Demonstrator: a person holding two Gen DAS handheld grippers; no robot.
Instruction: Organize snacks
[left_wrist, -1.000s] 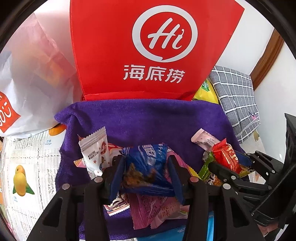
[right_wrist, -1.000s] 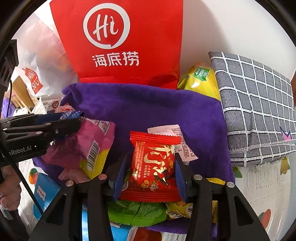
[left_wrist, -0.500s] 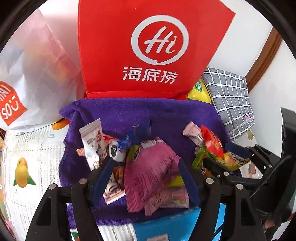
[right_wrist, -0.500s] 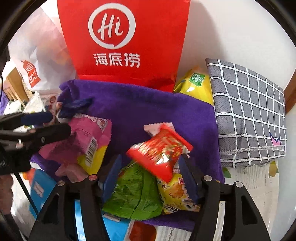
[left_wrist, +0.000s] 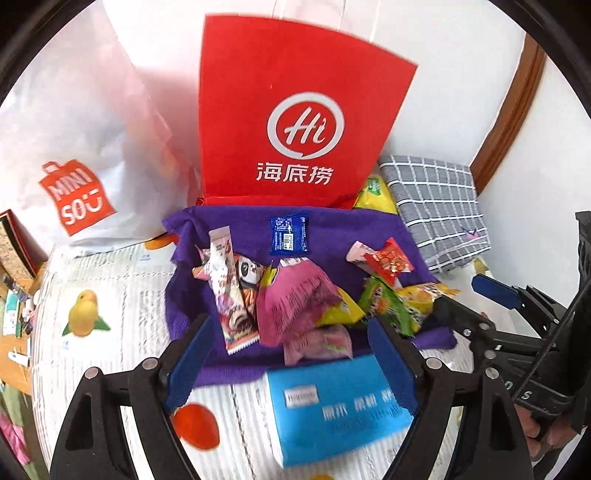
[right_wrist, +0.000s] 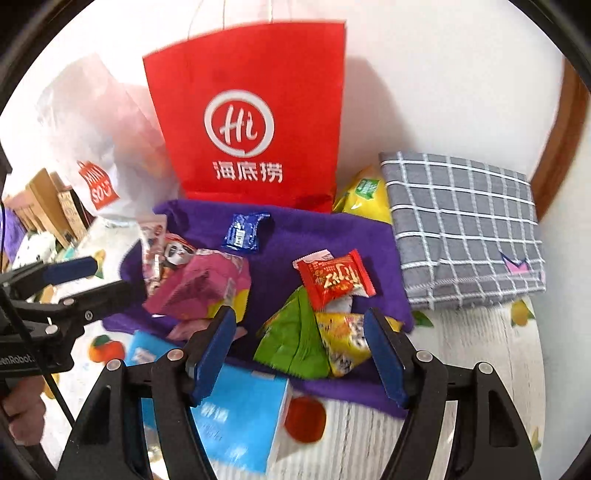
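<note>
Both tools had let go — the left tool (left_wrist: 288, 354) and right tool (right_wrist: 299, 354), jaws opening with nothing gripped, left the blue packet (left_wrist: 289, 235) and red packet (right_wrist: 334, 282) on the purple cloth (left_wrist: 332, 229), 2 snacks sorted.

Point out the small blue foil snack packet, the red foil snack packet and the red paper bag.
Small blue foil snack packet (left_wrist: 289, 235), left wrist view, packet's middle.
Red foil snack packet (right_wrist: 335, 282), right wrist view, printed front.
Red paper bag (right_wrist: 255, 74), right wrist view, upper front.
</note>
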